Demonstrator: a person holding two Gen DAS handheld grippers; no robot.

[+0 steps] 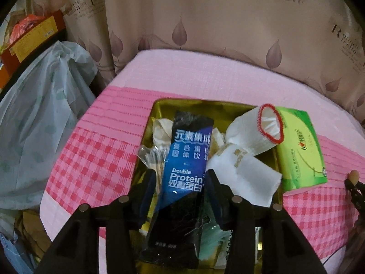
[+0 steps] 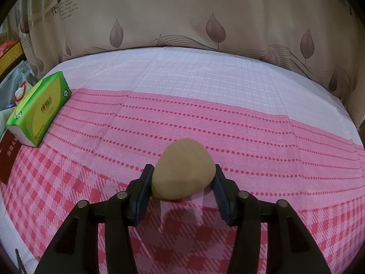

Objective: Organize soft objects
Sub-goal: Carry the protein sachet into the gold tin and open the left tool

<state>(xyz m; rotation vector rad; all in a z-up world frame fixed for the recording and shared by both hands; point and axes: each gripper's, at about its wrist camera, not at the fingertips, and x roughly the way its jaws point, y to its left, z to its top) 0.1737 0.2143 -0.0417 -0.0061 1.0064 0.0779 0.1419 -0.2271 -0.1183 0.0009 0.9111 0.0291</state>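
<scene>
My left gripper (image 1: 181, 178) stands open over a gold tin (image 1: 196, 104) on the pink checked cloth. A blue and black protein drink packet (image 1: 184, 169) lies in the tin between the fingers, with a gap at the left pad. Beside the packet are a white rolled cloth with a red rim (image 1: 255, 132), a white folded tissue (image 1: 246, 178) and crumpled wrappers. A green tissue pack (image 1: 301, 150) leans at the tin's right side. My right gripper (image 2: 183, 182) is shut on a tan egg-shaped soft ball (image 2: 184, 171), held just above the cloth with its shadow underneath.
A pale plastic bag (image 1: 41, 114) bulges off the bed's left edge, with red and yellow boxes (image 1: 32, 34) behind it. A leaf-print curtain (image 2: 182, 22) closes the back. The green tissue pack (image 2: 41, 109) and a dark red booklet (image 2: 9, 157) lie at the left of the right wrist view.
</scene>
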